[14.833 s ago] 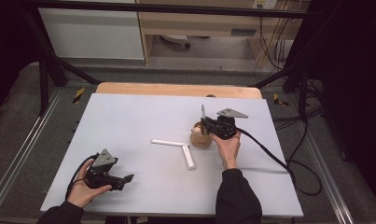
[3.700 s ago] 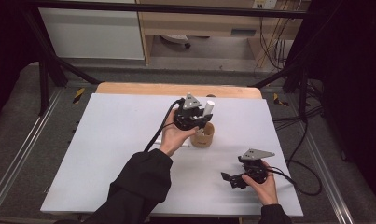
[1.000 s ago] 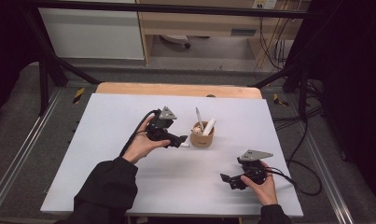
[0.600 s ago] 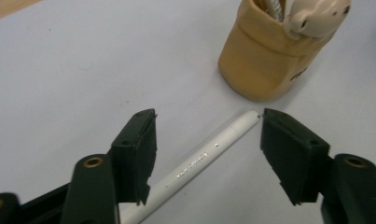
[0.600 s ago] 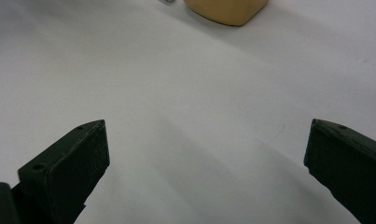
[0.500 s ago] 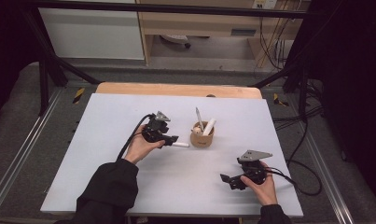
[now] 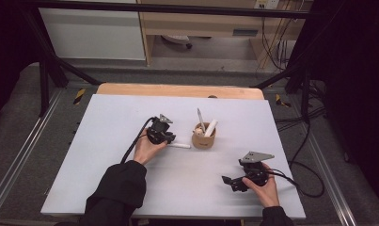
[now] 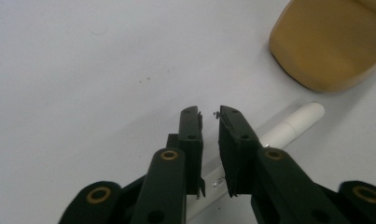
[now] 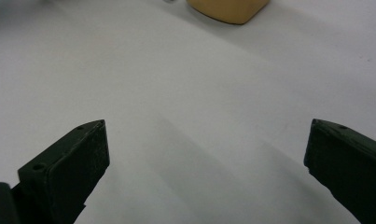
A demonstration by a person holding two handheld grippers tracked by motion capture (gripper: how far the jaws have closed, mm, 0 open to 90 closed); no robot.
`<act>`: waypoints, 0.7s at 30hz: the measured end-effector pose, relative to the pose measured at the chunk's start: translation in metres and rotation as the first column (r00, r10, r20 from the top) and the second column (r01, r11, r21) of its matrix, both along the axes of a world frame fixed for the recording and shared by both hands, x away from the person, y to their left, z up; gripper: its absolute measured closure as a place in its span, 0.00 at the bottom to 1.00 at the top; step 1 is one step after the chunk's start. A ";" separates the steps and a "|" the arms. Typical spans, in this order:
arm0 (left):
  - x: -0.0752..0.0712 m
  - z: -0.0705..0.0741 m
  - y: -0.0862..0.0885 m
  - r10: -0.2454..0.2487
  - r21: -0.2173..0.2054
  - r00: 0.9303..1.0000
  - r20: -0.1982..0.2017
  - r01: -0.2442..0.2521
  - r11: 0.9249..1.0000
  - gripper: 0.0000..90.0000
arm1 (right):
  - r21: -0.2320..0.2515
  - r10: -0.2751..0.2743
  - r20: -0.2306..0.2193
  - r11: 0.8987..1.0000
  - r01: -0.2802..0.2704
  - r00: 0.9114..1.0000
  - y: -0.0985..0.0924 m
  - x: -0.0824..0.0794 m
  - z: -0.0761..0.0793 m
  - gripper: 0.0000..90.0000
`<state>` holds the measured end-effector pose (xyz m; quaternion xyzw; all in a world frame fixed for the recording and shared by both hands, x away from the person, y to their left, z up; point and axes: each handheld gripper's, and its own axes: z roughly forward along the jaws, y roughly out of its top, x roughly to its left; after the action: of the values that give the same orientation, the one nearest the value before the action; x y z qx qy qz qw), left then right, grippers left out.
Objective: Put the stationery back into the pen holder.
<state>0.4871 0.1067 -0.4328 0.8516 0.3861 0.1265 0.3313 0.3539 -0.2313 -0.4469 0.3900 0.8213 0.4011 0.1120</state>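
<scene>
Near the middle of the desk point(image 7: 107, 141), the left gripper point(image 7: 166, 140) sat low over a white pen point(image 7: 179, 146) that lay flat on the surface, just beside a tan cup point(image 7: 204, 139). Its jaws had just been closing, and in the left gripper view they stood almost together, pinching the pen point(image 8: 288, 128) between them, one end of the pen reaching out toward the cup point(image 8: 330, 44). The cup stood upright, closer to the far edge than the near one, with two more pens leaning inside it. Toward the near right corner of the desk, the right gripper point(image 7: 228, 181) rested in the person's hand, well apart from the cup. Its jaws were spread wide, with only bare desk point(image 9: 199, 116) between them.
</scene>
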 end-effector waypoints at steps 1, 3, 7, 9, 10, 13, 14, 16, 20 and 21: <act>0.000 -0.001 0.000 -0.003 0.000 1.000 -0.009 0.003 1.000 0.91 | -0.005 0.005 0.007 1.000 -0.005 1.000 0.000 0.001 0.000 0.01; 0.001 -0.003 0.000 -0.001 0.007 1.000 -0.013 0.001 1.000 0.94 | -0.004 0.001 0.009 1.000 -0.001 1.000 0.000 0.001 -0.001 0.01; 0.000 -0.006 0.001 -0.007 0.013 1.000 -0.017 0.007 1.000 0.99 | -0.003 0.004 0.006 1.000 -0.004 1.000 0.000 0.000 0.000 0.01; -0.001 -0.006 0.001 -0.013 0.013 1.000 -0.019 0.013 1.000 0.99 | 0.001 0.000 0.002 1.000 0.000 1.000 0.000 0.000 0.000 0.01; -0.002 -0.006 0.002 -0.018 0.013 1.000 -0.020 0.018 1.000 0.99 | 0.001 0.000 0.002 1.000 0.000 1.000 0.000 0.000 0.000 0.01; -0.004 -0.007 0.005 -0.027 0.015 0.999 -0.025 0.027 1.000 0.99 | -0.001 0.002 0.006 1.000 -0.002 1.000 0.000 0.000 0.000 0.01; -0.005 -0.007 0.006 -0.030 0.016 0.999 -0.025 0.030 0.999 0.99 | 0.000 0.002 0.005 1.000 -0.002 1.000 0.000 0.000 0.000 0.01; -0.007 -0.007 0.007 -0.038 0.009 0.999 -0.023 0.038 0.999 0.99 | -0.001 0.006 0.009 1.000 -0.006 1.000 0.000 0.000 0.000 0.01; -0.015 -0.007 0.007 -0.065 0.004 0.998 -0.019 0.065 0.998 1.00 | 0.003 0.007 0.004 1.000 -0.007 1.000 0.000 0.000 0.000 0.01; -0.017 -0.007 0.008 -0.072 0.004 0.997 -0.016 0.072 0.997 1.00 | 0.002 0.009 0.006 1.000 -0.009 1.000 0.001 0.000 0.000 0.01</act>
<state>0.4701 0.1144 -0.4396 0.8666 0.3576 0.1083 0.3306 0.3540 -0.2308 -0.4474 0.3852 0.8222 0.4037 0.1125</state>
